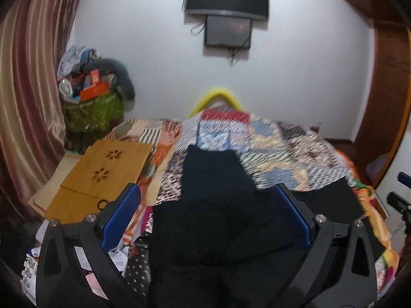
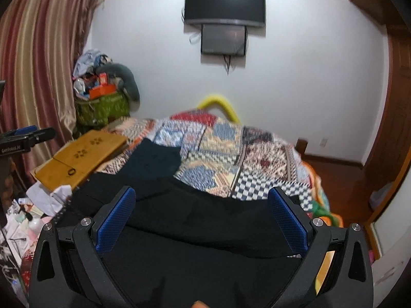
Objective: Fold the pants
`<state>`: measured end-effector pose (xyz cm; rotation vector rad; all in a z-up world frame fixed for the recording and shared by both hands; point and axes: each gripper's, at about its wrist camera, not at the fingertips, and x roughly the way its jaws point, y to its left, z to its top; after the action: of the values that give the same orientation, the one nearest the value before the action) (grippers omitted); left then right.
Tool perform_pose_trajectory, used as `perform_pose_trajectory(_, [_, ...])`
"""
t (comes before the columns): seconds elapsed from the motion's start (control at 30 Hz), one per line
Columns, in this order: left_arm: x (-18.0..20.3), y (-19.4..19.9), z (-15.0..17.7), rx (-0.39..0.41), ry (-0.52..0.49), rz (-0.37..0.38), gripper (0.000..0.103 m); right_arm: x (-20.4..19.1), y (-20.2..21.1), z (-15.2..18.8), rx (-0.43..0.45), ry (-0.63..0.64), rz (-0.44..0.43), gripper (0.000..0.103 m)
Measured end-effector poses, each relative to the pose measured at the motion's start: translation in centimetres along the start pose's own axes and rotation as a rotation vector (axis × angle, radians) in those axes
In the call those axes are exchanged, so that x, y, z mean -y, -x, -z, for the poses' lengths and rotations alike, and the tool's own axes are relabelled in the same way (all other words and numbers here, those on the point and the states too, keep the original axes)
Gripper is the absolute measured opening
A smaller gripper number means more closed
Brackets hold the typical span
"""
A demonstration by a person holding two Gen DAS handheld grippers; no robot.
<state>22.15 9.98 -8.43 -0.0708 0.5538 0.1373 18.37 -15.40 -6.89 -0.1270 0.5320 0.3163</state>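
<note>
Two tongs, and both stand wide with nothing between the blue pads. My left gripper [image 1: 205, 213] hangs over the near part of the black pants [image 1: 218, 228], which lie spread on the patchwork quilt [image 1: 277, 143] of the bed. My right gripper [image 2: 203, 215] hangs over the same pants [image 2: 205, 225], further to the right side.

I judge the step in hand is to take hold of the near edge. To do it well, I should lower both tongs together and pinch only one layer at each side, so the fold comes straight.

A darker folded cloth [image 1: 210, 172] (maybe another garment, I cannot tell) lies beyond the pants. The pants look matte and soft, with a gentle crease. The quilt is busy with checks and zigzags. A wooden board [image 1: 102, 172] with flower-shaped holes lies at the left.
</note>
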Motion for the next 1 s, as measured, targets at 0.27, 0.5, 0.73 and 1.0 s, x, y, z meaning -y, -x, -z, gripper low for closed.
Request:
perform_pose_trajectory(0.27, [-4.4, -12.0, 2.7, -0.231, 0.016, -0.03, 0.103, 3.6, -8.0, 1.6, -0.161, -0.02, 0.015, 0.102])
perform_pose_trajectory(0.5, [-6.7, -20.1, 7.2, -0.418, 0.005, -0.039, 0.084, 4.6, -15.0, 2.9, -0.33, 0.046, -0.033, 0.1])
perform_pose_trajectory(0.73, [-8.1, -25.3, 7.7, -0.511, 0.058, -0.004, 0.056, 4.4, -20.4, 1.9, -0.409, 0.057, -0.117, 0.1])
perform_pose_trajectory(1.0, [-7.6, -28.6, 7.8, -0.583, 0.036, -0.021, 0.032, 2.9, -25.2, 1.8, -0.477, 0.177, -0.164, 0.082])
